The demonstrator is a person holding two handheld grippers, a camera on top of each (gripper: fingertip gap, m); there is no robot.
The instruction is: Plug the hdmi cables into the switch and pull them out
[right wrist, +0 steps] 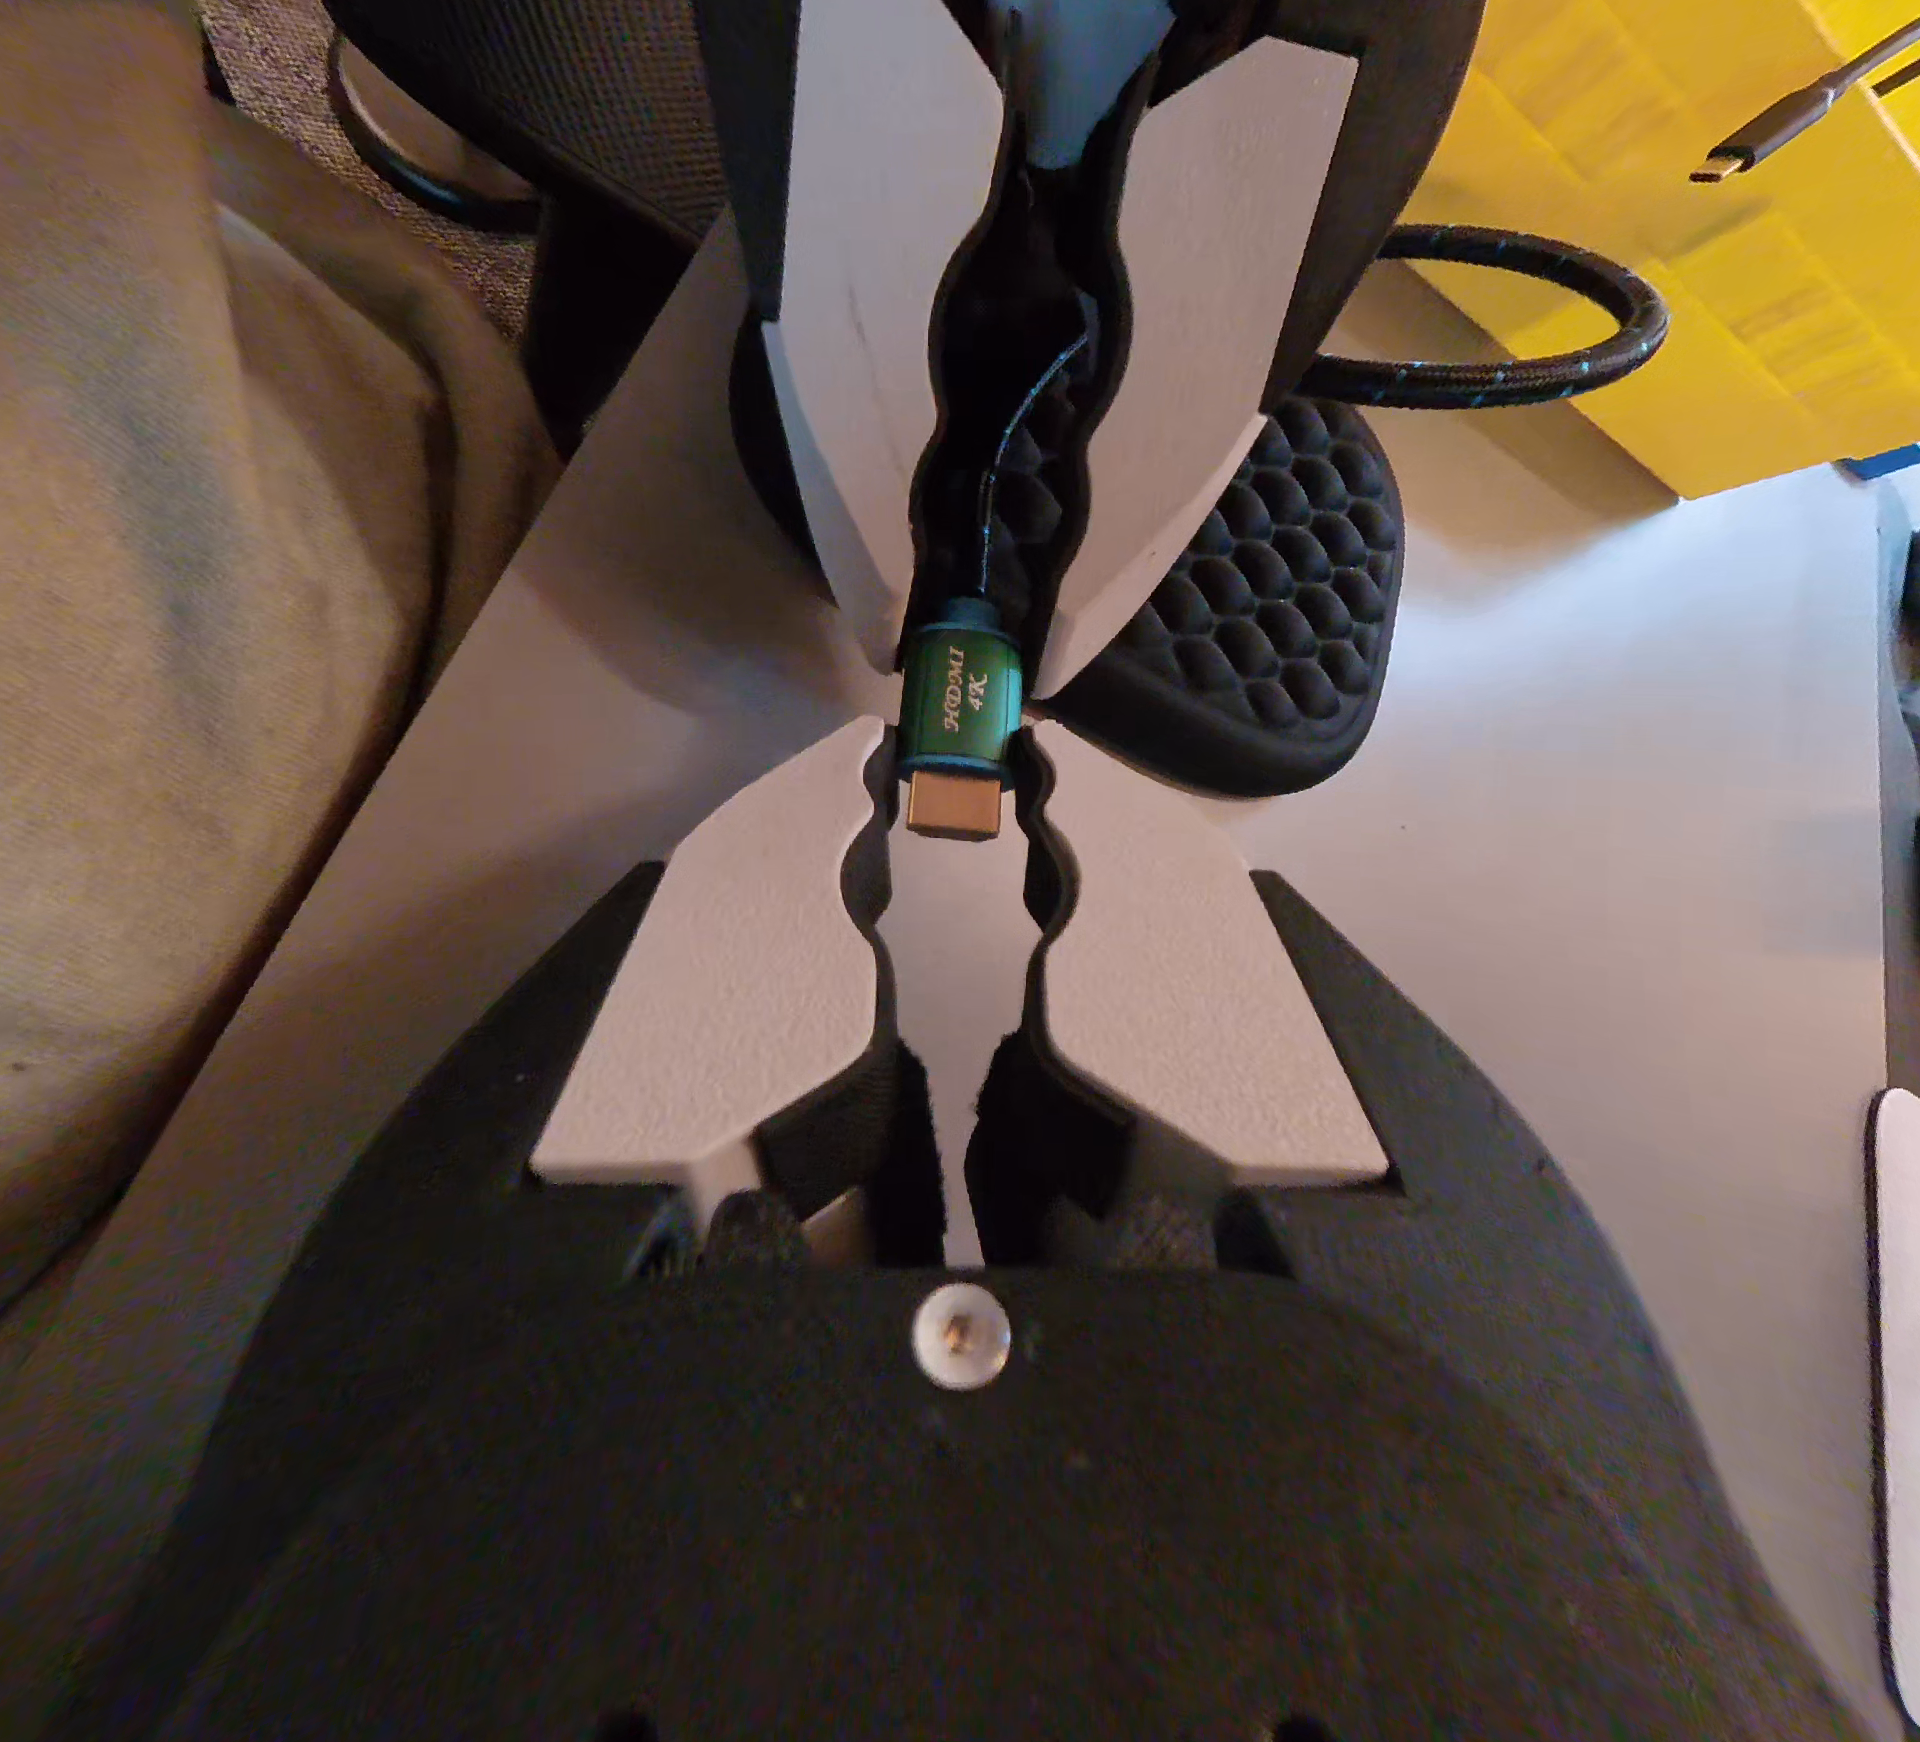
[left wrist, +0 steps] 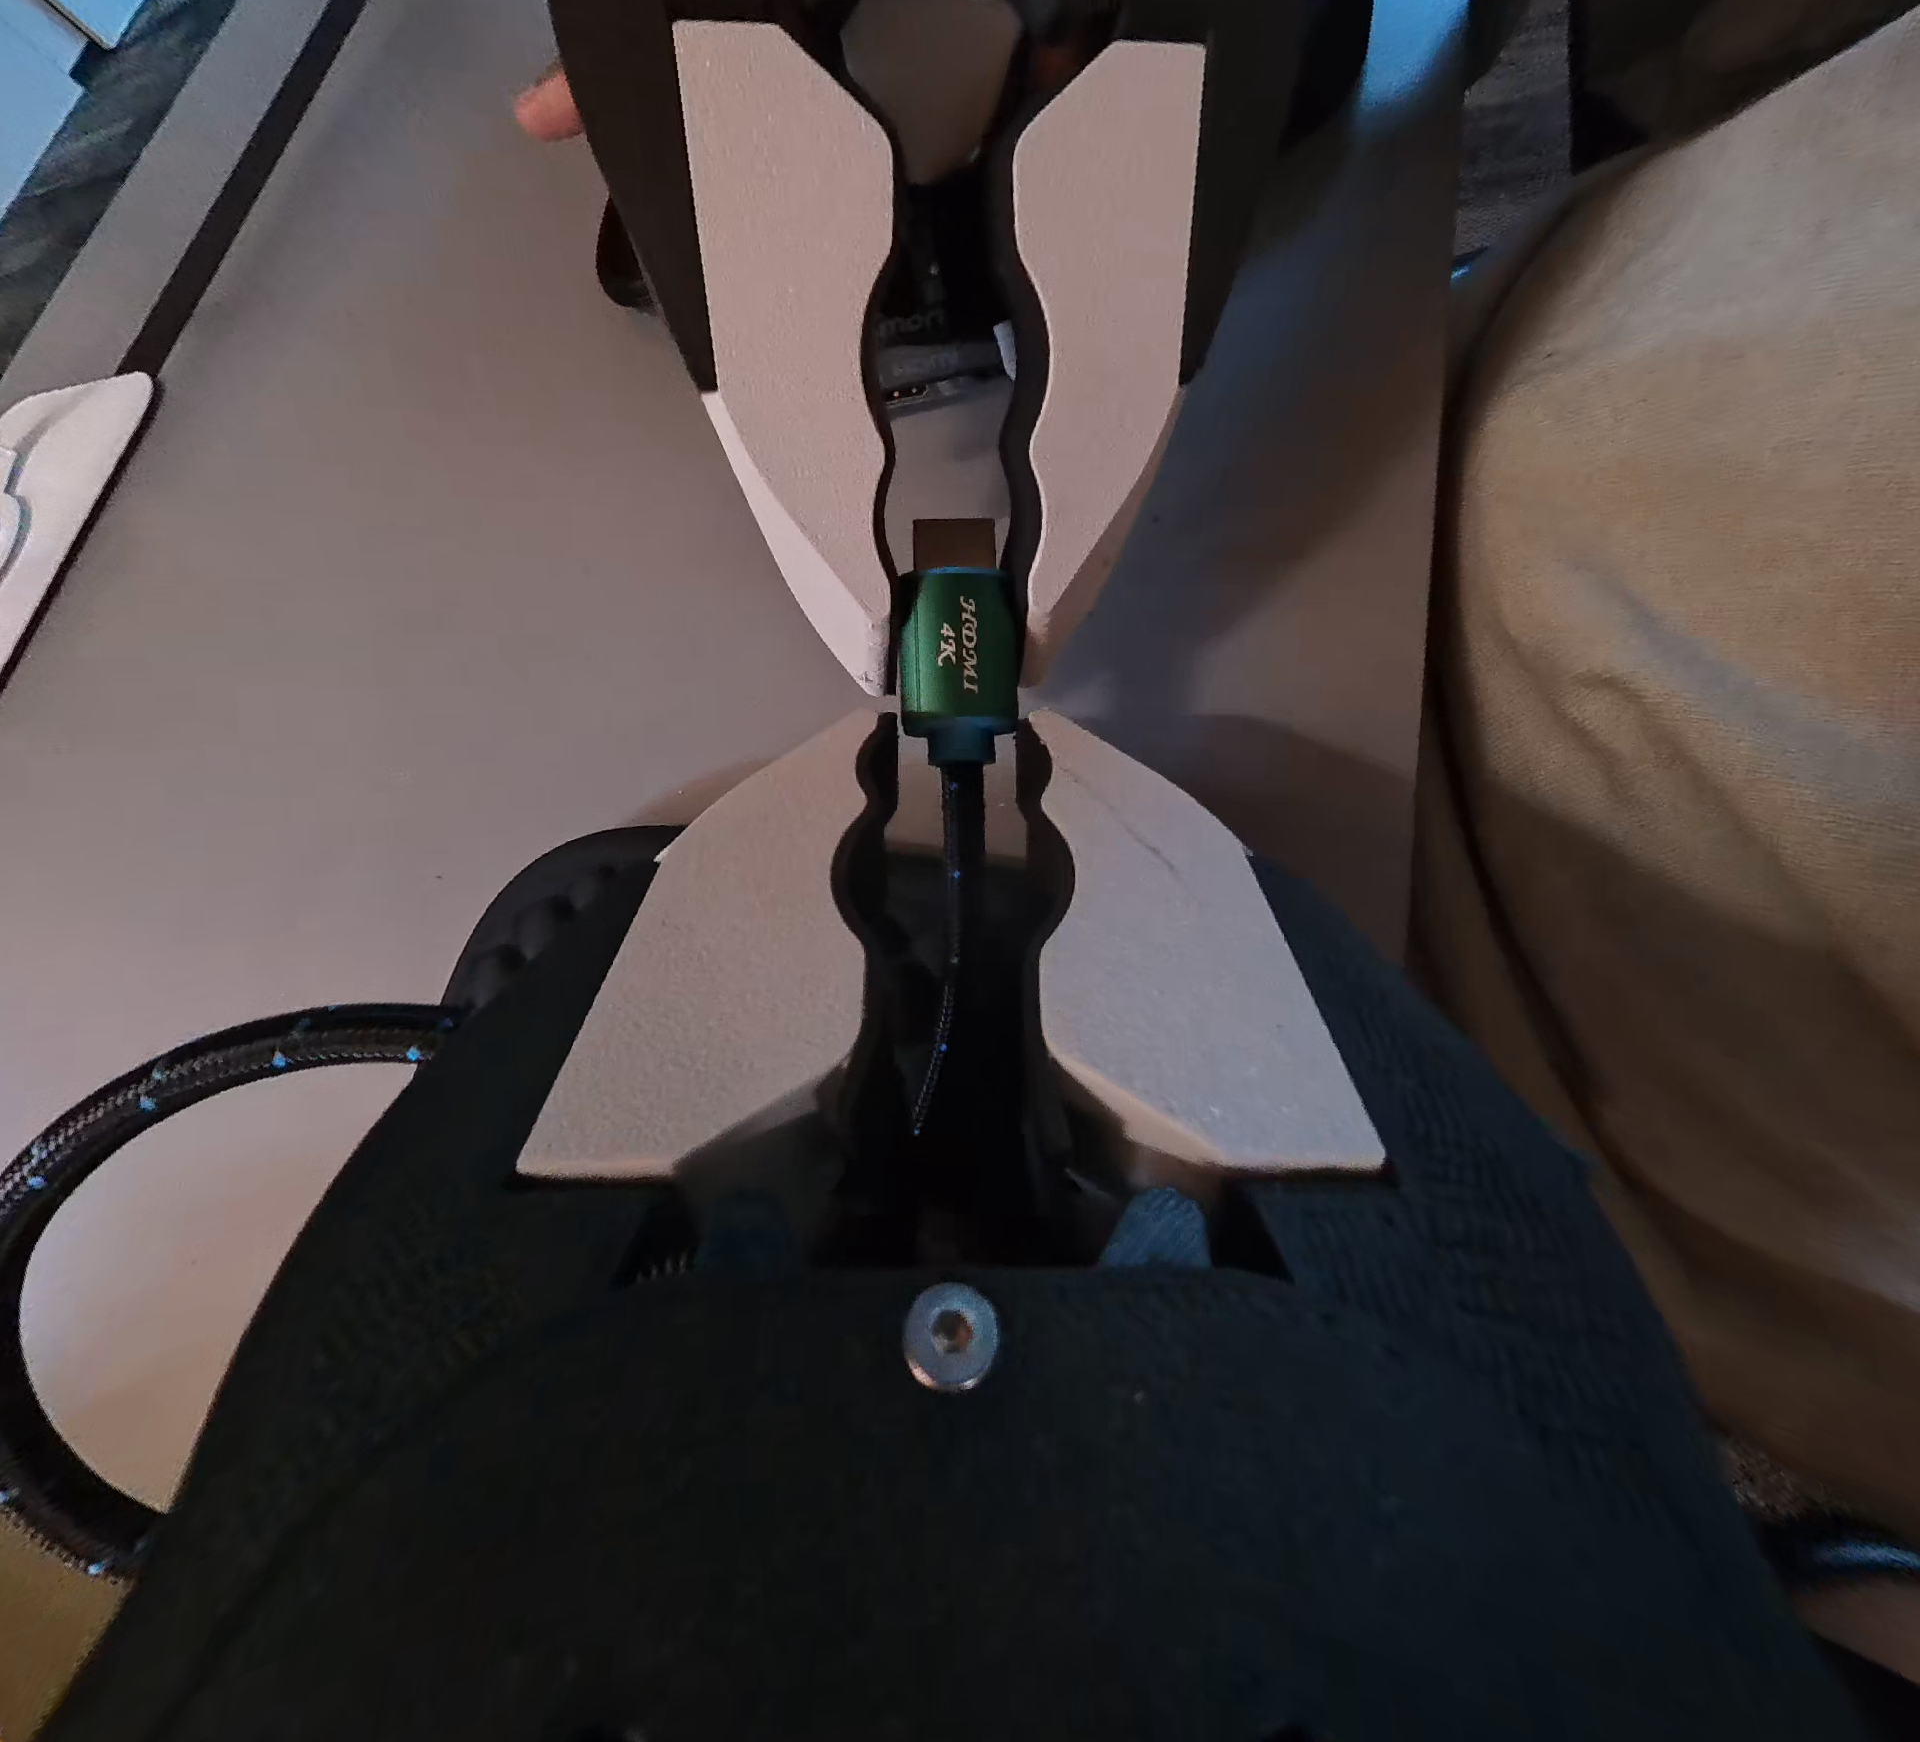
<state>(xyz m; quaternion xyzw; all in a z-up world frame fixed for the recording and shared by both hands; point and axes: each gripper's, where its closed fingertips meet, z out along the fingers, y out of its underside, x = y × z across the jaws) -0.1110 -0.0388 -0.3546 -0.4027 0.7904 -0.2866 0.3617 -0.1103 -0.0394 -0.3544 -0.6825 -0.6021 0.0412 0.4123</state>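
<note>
A green HDMI plug (left wrist: 954, 653) with a gold metal tip sits where the two grippers meet tip to tip over the grey table (left wrist: 416, 653). My left gripper (left wrist: 956, 724) is shut on the plug, and its black braided cable (left wrist: 951, 913) runs back between the left fingers. The metal tip (right wrist: 954, 807) points into the narrow gap of my right gripper (right wrist: 956, 742), whose jaws stand about a plug's width apart. A grey switch (left wrist: 920, 383) with an open port shows between the right fingers, farther back. Whether the right gripper grips anything is hidden.
The braided cable loops at the left (left wrist: 125, 1173) and shows in the right wrist view (right wrist: 1507, 362). A black honeycomb pad (right wrist: 1247, 612) lies beside the left gripper. A yellow box (right wrist: 1621, 258) and a loose cable end (right wrist: 1766, 134) are behind. The person's beige clothing (left wrist: 1662, 757) borders the table. My left and right fingertips are right by each other.
</note>
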